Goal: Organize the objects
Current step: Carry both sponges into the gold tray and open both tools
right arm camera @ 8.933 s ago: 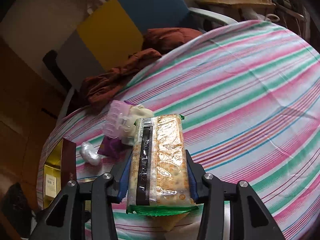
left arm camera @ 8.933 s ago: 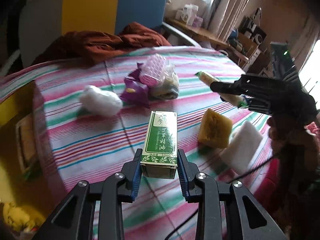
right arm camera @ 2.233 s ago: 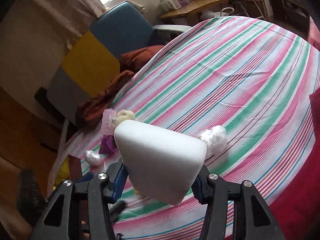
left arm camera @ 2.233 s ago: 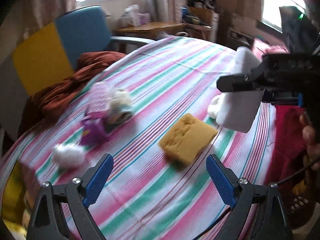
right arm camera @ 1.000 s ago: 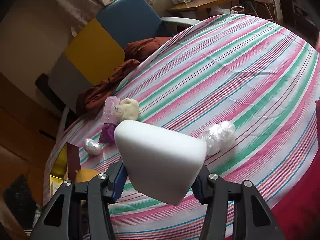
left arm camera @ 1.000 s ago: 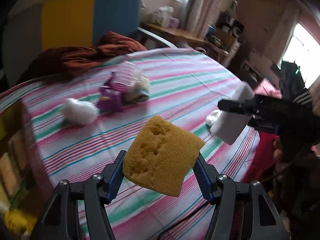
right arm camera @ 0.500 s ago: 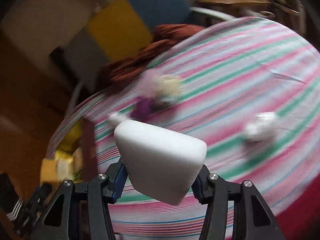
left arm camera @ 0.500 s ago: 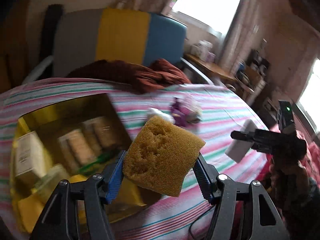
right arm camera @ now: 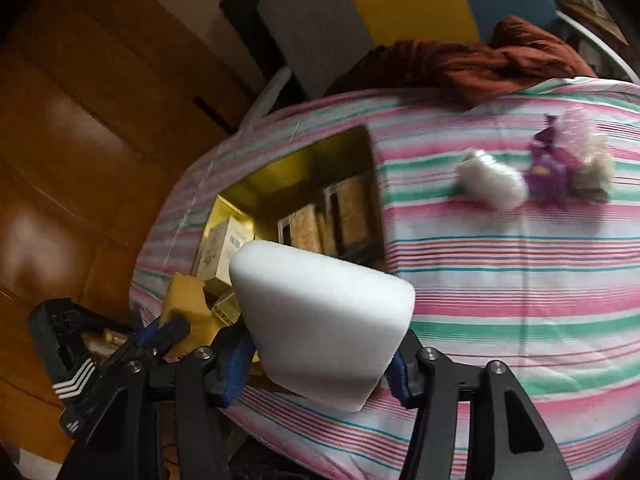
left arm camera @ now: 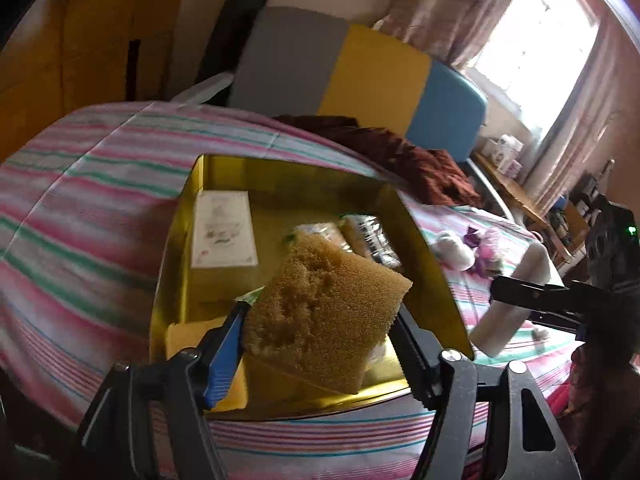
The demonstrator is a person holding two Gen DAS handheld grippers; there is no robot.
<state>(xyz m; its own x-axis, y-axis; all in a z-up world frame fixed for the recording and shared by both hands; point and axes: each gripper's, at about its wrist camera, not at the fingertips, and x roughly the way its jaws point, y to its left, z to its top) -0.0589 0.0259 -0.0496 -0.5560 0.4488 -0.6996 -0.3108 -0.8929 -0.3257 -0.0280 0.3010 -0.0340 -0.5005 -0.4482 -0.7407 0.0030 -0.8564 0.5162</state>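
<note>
Sponge (left arm camera: pixel 324 312), the yellow one, sits between the pads of your left gripper (left arm camera: pixel 320 340), above the near part of the gold box (left arm camera: pixel 432 280). Those jaws have just been opening, and the left pad now seems to stand slightly clear of the sponge, though the picture is too blurred to be certain. It hangs tilted, one corner up to the right.

Your right gripper (right arm camera: pixel 320 356) is clamped on the white foam block (right arm camera: pixel 320 328), with both pads pressing its lower sides; its jaws have just eased a little wider, and the block is held fast between them. In the left wrist view that block (left arm camera: pixel 508 304) is off to the right of the box, over the striped tabletop (left arm camera: pixel 80 216).

Inside the box you can see a white carton (left arm camera: pixel 224 236) lying flat at the far left, cracker packs (left arm camera: pixel 368 240) on the right and a flat yellow piece (left arm camera: pixel 188 332) at the near left corner.

Further along the tabletop lie a white wad (right arm camera: pixel 492 184) and a purple-and-pink pile (right arm camera: pixel 568 164), close together. A brown cloth (right arm camera: pixel 480 60) is bunched at the far edge.
</note>
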